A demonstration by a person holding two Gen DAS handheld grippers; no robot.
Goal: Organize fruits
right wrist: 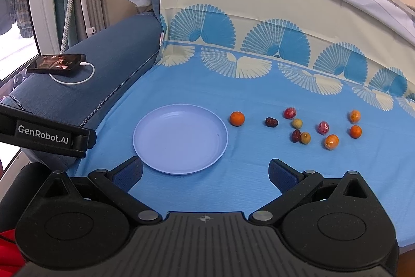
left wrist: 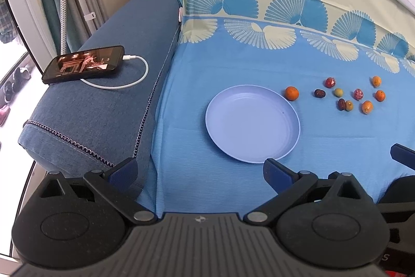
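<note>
Fruit lies scattered on the light blue fan-patterned cloth [right wrist: 181,85] spread over the sofa seat, all to the right of the round pale lilac plastic plate [right wrist: 180,138], which holds nothing yet. Nearest the plate sits the small round orange tangerine [right wrist: 237,118], just off its far right rim. Further right, the dark wrinkled red date [right wrist: 271,121] lies alone, then a loose cluster: a second date touching a yellow-green fruit, two shiny red pieces, three more orange ones.

Both my tools hover at the near edge, low over the cloth. My left gripper [left wrist: 199,170] has its jaws spread wide and holds nothing; my right gripper [right wrist: 205,171] is likewise spread and empty.

I judge the task barely begun, with the first pick ahead. The tangerine looks the sensible start for my right side: it stands apart from everything, so I can straddle it without nudging neighbours. I should come down over it, close across its widest part gently since the cloth is soft and the fruit may roll, then set it low into the plate, not drop it. The touching pair should wait until later.
</note>
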